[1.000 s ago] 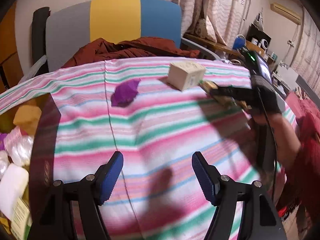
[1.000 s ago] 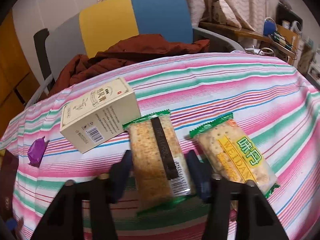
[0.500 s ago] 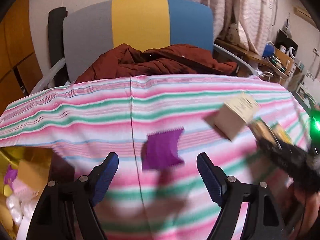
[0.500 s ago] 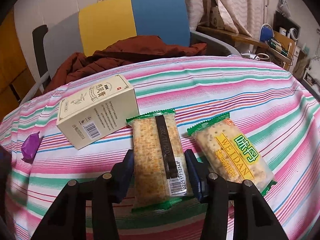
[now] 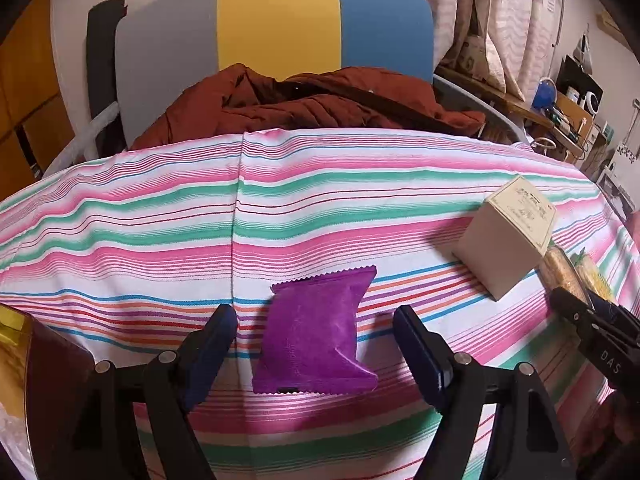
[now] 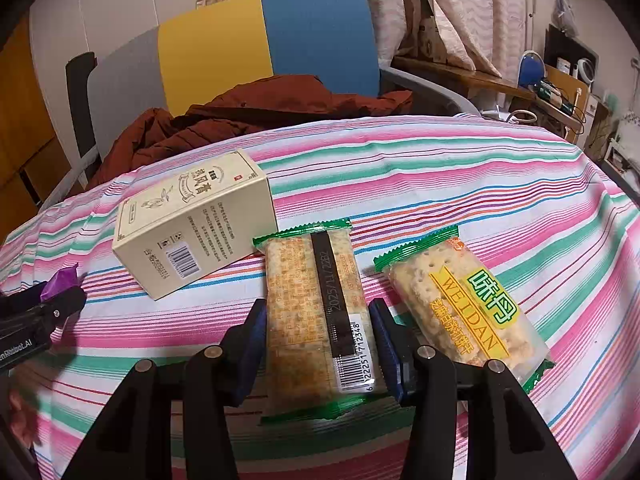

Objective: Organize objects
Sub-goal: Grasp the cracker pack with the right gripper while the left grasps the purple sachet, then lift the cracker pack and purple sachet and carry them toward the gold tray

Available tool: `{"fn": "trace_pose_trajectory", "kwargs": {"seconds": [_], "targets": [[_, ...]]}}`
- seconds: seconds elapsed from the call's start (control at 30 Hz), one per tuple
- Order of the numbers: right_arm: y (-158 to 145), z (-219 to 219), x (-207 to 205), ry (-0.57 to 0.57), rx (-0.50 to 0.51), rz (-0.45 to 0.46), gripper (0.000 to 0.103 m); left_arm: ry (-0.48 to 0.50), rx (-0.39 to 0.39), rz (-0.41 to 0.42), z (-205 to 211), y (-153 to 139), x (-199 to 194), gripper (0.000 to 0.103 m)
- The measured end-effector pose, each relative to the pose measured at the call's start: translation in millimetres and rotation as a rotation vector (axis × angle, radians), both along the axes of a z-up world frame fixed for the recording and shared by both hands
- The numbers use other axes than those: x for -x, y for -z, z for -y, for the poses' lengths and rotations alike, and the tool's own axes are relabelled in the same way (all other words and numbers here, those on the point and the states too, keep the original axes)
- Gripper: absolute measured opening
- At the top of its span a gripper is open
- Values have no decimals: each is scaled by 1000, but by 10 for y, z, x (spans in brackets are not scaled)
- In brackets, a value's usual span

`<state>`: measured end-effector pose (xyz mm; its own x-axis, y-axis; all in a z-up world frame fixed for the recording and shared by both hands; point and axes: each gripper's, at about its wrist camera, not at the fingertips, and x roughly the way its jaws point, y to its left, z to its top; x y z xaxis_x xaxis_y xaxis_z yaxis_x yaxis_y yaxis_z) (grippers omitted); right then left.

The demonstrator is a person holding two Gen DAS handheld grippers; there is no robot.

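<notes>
You are working over a striped tablecloth [image 6: 440, 168], a soft woven cloth in pink, green and white bands. Taking the cream cardboard box [image 6: 192, 236] as the landmark: it is lying flat, rectangular, printed with Chinese characters and a barcode. Just right of it, two crinkly clear cracker packets with green serrated ends are lying side by side. The nearer packet [image 6: 316, 312], seam up, is showing "2025/11/22B2" and a barcode; your right gripper [image 6: 318, 340] is pinching its long sides. The farther cracker packet [image 6: 464, 304] is reading "WEIDAN" on a yellow band. Well left of the box, one matte purple sachet [image 5: 316, 336] with zigzag edges is lying between the spread fingers of your left gripper [image 5: 316, 340], whose jaws have just been opening, touching nothing.
</notes>
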<state>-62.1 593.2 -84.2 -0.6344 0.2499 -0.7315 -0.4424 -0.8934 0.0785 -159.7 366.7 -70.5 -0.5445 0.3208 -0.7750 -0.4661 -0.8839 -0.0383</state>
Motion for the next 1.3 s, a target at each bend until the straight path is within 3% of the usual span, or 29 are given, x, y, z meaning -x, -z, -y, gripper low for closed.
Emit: {"fn": "trace_pose_trajectory", "kwargs": {"seconds": [0.33,0.4,0.43,0.47,0.6,0.73,0.97,1.07,1.3], "targets": [[-4,-6,-4,0,0,-1,51,19,-18,9,-6,21,18,87],[-7,-5,-6,0,-3,-1,51,8,-21,-8,9,13,4,78],[-8,-1,-3,0,-3,-1,51,-3,-25,-21,27,3,-6,65],[-8,-1,-2,0,-4,-1,51,-8,-35,-28,44,-5,-13,44],[-10,7,0,0,-8,1,51,24,-65,-17,48,2,-17,45],[-13,9,2,1,-14,2,51,44,-47,-64,4,-29,-96,45],[-9,28,4,2,-26,4,51,191,24,-290,-225,-192,-603,45],[-10,37,9,6,-38,7,50,265,51,-343,-326,-209,-802,45],[-17,36,-12,27,-51,5,47,323,46,-327,-352,-205,-975,45]]}}
